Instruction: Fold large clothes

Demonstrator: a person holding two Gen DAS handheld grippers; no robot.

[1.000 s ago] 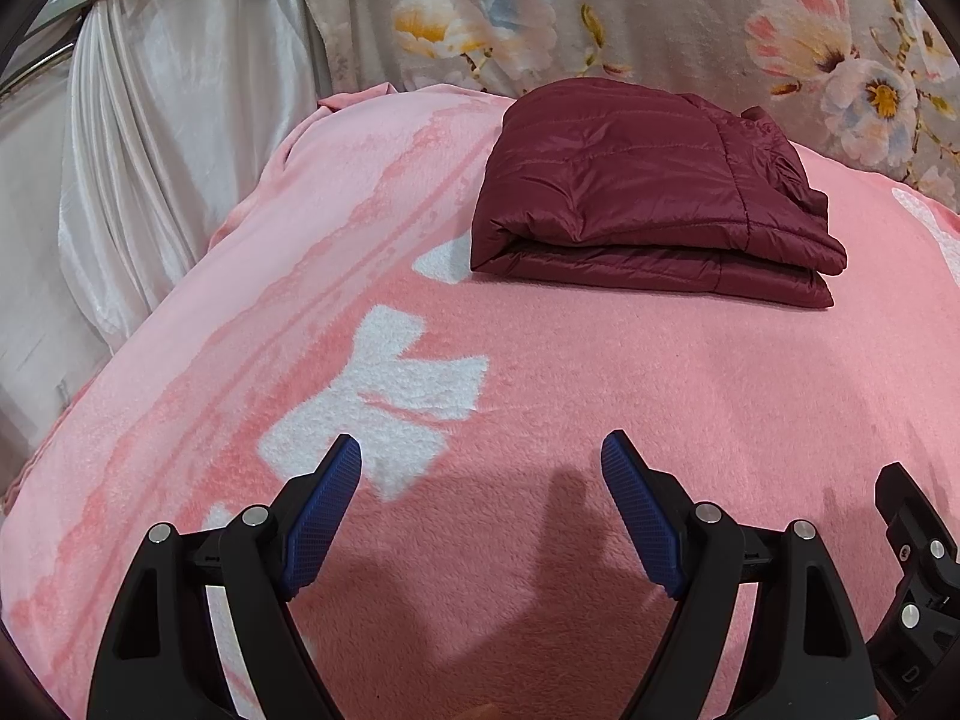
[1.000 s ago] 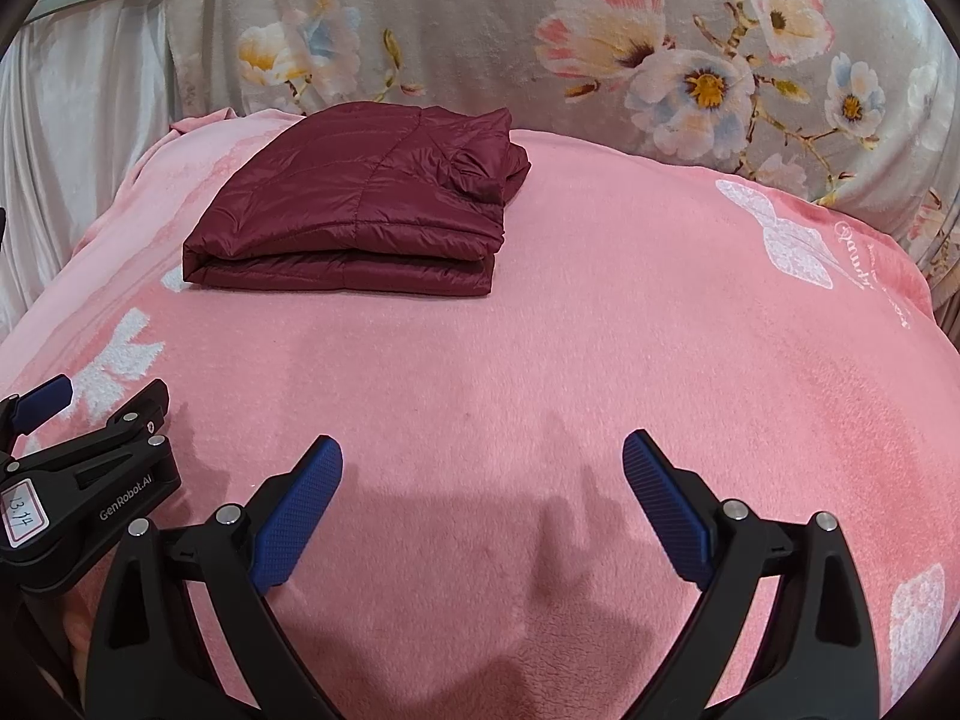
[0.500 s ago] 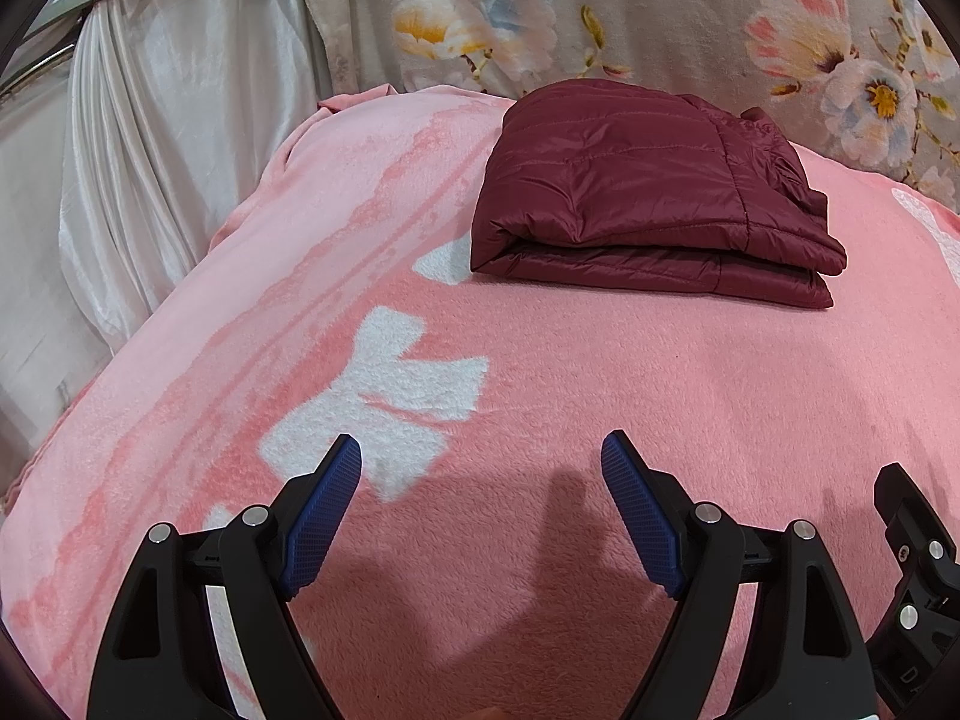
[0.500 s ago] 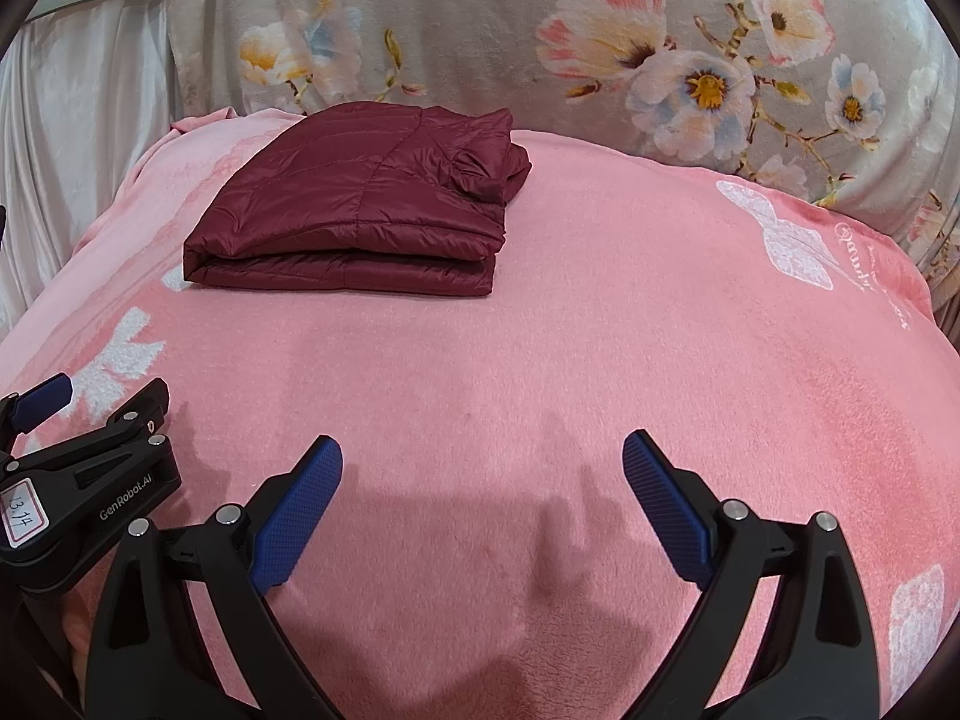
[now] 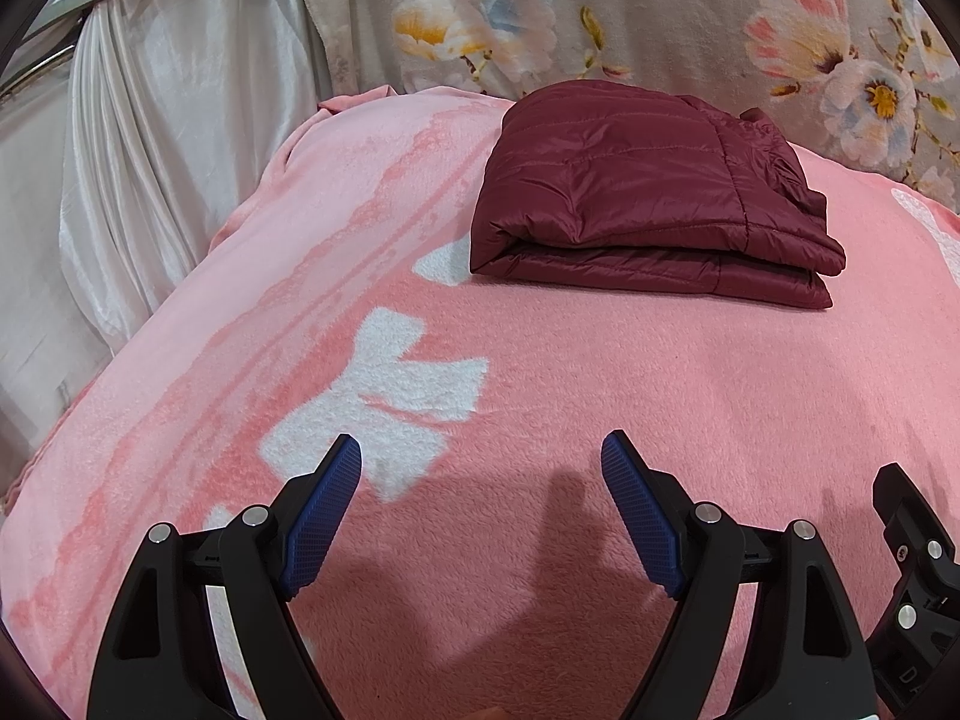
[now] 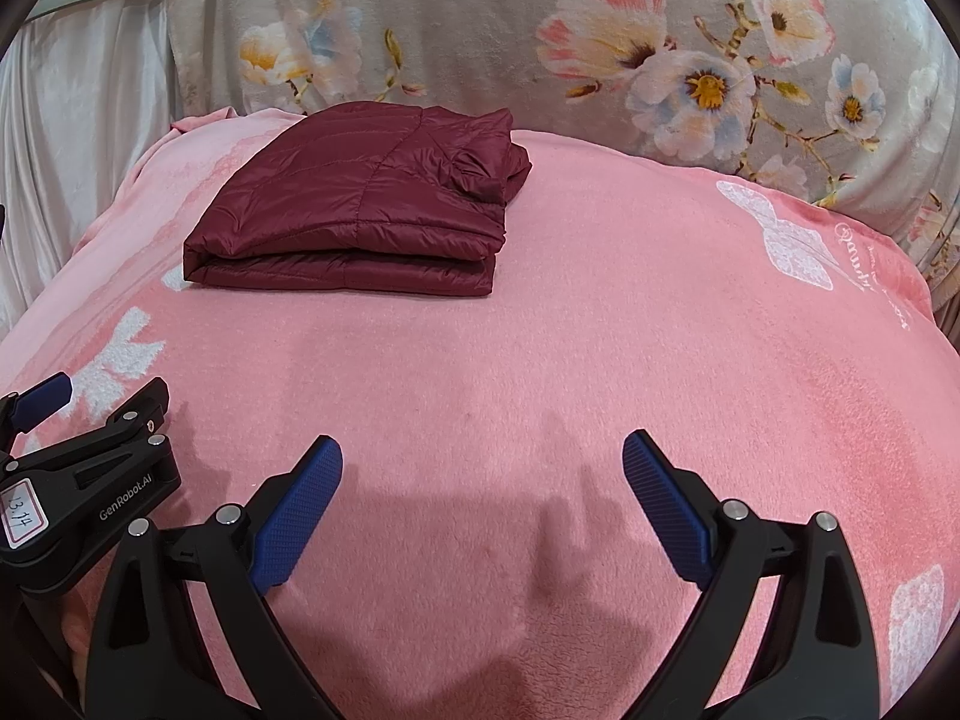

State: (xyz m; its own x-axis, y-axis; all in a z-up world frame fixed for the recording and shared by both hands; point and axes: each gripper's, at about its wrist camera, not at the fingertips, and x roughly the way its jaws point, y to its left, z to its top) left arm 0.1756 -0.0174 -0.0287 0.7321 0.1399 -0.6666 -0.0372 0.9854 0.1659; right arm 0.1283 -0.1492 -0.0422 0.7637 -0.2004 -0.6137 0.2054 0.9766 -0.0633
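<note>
We see a dark red quilted jacket (image 5: 648,198) that lies already folded into a flat, compact packet on the pink fleece blanket (image 5: 540,396) which covers the bed. The packet sits in the far part of the blanket, close to its back edge and nearer to the far left corner than to the right side, just before the grey flowered cover (image 6: 540,30) that stands up behind the bed. Its layers lie one on the other with the long fold turned to us, and the collar part makes a small bump at the right end. Our left gripper (image 5: 481,504) hangs over the near part of the blanket, its two blue pads spread wide with nothing between them, only bare fleece below. Our right gripper (image 6: 483,504) is the same, pads spread wide and empty, and it is just beside the left one, which shows at the left border of its view. Both are well apart from the jacket and touch no cloth. We judge that the folding of this garment is finished, because the edges look even and no sleeve hangs out. We see no other garment on the blanket, so nothing more seems left here, except maybe a small pressing of the bump.
</note>
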